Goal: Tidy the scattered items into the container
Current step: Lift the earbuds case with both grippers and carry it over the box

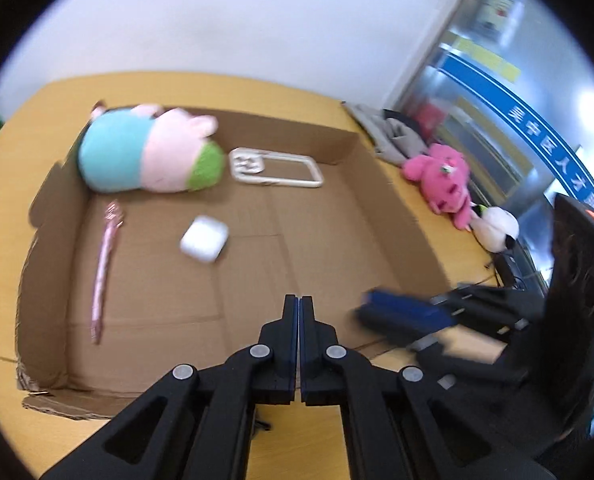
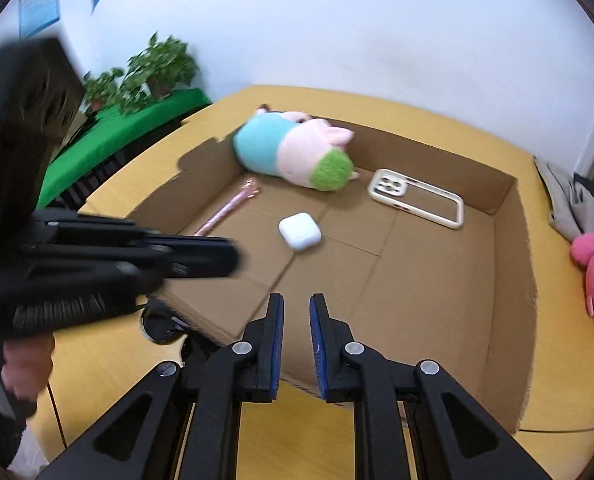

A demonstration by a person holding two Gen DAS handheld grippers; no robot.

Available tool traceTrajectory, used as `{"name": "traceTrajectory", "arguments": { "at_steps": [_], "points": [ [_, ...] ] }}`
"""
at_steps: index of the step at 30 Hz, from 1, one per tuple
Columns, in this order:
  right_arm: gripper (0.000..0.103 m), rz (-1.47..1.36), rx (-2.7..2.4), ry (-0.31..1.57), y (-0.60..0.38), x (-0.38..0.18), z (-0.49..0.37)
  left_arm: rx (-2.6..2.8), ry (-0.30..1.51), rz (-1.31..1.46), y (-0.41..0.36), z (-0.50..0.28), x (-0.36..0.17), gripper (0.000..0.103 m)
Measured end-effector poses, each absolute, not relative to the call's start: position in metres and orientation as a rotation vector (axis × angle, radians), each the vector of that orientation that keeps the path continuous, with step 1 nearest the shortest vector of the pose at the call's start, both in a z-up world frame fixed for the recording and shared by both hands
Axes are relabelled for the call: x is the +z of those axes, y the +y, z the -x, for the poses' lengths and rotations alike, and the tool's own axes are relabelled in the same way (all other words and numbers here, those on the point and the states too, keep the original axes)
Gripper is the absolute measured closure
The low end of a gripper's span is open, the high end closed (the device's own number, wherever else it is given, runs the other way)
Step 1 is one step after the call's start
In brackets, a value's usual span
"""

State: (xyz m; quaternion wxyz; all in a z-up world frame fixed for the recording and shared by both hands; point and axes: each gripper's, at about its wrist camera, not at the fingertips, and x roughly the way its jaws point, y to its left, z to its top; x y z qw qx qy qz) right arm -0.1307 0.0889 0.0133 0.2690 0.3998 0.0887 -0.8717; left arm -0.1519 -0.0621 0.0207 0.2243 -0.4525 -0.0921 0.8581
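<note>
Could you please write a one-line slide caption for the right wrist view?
Right tool open above cardboard box holding plush pig, phone case, earbud case and pen.

Plush (image 2: 293,152), pen (image 2: 227,211), earbud case (image 2: 300,230), phone case (image 2: 417,197) inside cardboard box (image 2: 509,248).

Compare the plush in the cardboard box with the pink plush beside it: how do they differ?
The blue-bodied plush lies inside the cardboard box, against its far wall; the pink plush lies outside on the yellow table. The boxed one is blue, pale pink and green; the outside one is hot pink nearly all over. The boxed one looks larger, though the fisheye distorts. Both are soft toys lying down, and neither is gripped.
</note>
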Motion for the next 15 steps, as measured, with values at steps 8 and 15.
{"name": "traceTrajectory", "arguments": {
  "at_steps": [8,15],
  "points": [
    [0.037,-1.17,-2.398,0.305,0.123,0.02,0.171,2.405,-0.225,1.272,-0.079,0.185,0.024,0.088],
    [0.028,-1.186,-2.205,0.471,0.084,0.003,0.224,2.375,-0.24,1.405,-0.083,0.247,0.006,0.046]
  ]
}}
